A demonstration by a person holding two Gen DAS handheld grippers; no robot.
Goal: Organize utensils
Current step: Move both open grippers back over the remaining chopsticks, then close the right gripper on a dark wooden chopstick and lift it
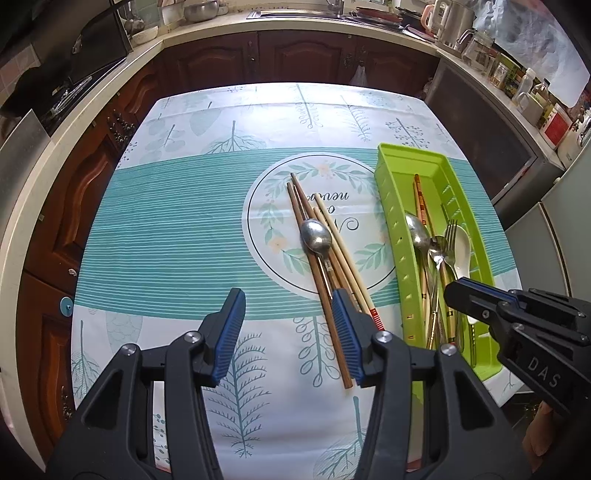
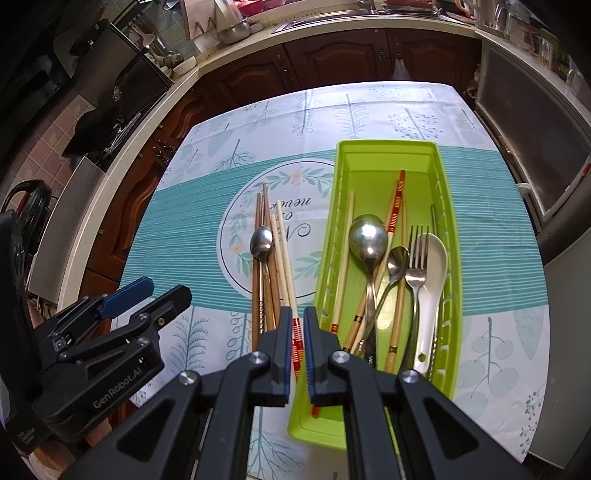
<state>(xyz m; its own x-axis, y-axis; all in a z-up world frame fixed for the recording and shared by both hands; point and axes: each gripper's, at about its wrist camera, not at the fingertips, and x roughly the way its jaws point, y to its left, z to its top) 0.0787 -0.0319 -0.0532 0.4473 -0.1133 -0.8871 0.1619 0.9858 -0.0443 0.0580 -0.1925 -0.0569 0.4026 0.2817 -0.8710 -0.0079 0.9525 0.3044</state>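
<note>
A green utensil tray [image 1: 391, 221] [image 2: 448, 229] sits on the right of the table. It holds spoons, a fork [image 2: 415, 269], a white ladle spoon [image 2: 430, 280] and several chopsticks. Left of it on the cloth lie several chopsticks [image 1: 321, 258] [image 2: 275, 266] with a steel spoon [image 1: 315, 236] [image 2: 261, 240] on top. My left gripper [image 1: 288, 332] is open and empty above the cloth, near the pile's near ends. My right gripper [image 2: 296, 350] is nearly closed around the red-striped end of a pale chopstick [image 2: 296, 339], by the tray's left wall.
The table has a teal and white leaf-print cloth [image 1: 177, 229]. Dark wooden cabinets and a crowded counter [image 1: 295, 18] ring the table. A dark appliance [image 1: 491, 147] stands to the right, a stove [image 1: 74, 92] to the left.
</note>
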